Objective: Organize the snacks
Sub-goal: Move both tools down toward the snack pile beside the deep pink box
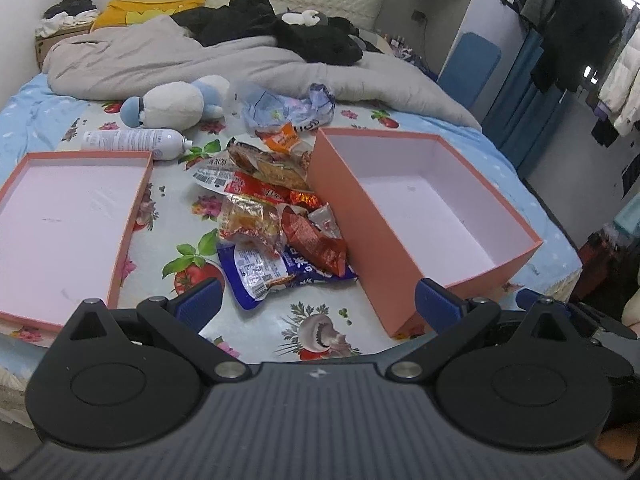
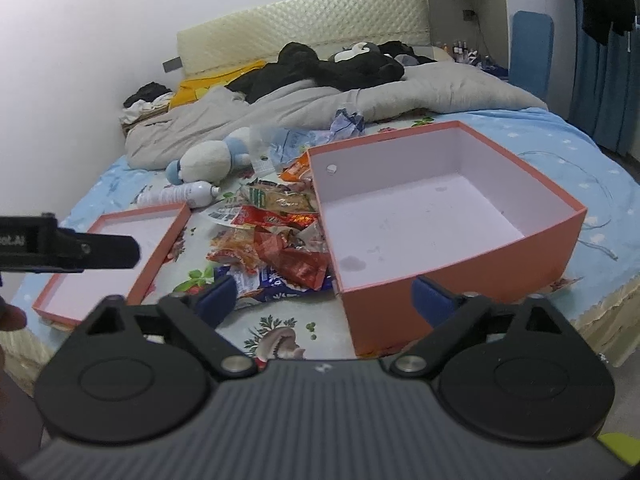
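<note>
While both grippers hover above the near edge of the bed [image 1: 36, 116], neither one holds anything. The left gripper [image 1: 318, 304] has its jaws spread wide, with only the patterned bed cover between the blue pads [image 1: 200, 300]. The right gripper [image 2: 324, 294] also stands wide, with nothing between its pads.

The snack packets [image 1: 276, 216] lie in a loose pile on the bed cover, ahead of both grippers and toward the middle of the bed. The nearest packet, a blue one [image 1: 260, 276], lies just beyond the left gripper's left pad. In the right wrist view the same pile [image 2: 280, 240] sits ahead of the right gripper's left pad.

The deep orange box [image 1: 420, 216] stands empty to the right of the pile, touching it, with its near corner close to the left gripper's right pad. The shallow orange lid [image 1: 72, 224] lies open side up to the left of the pile, near the bed's left edge. A white bottle [image 1: 132, 142] and a plush toy [image 1: 172, 106] lie beyond the lid.
</note>
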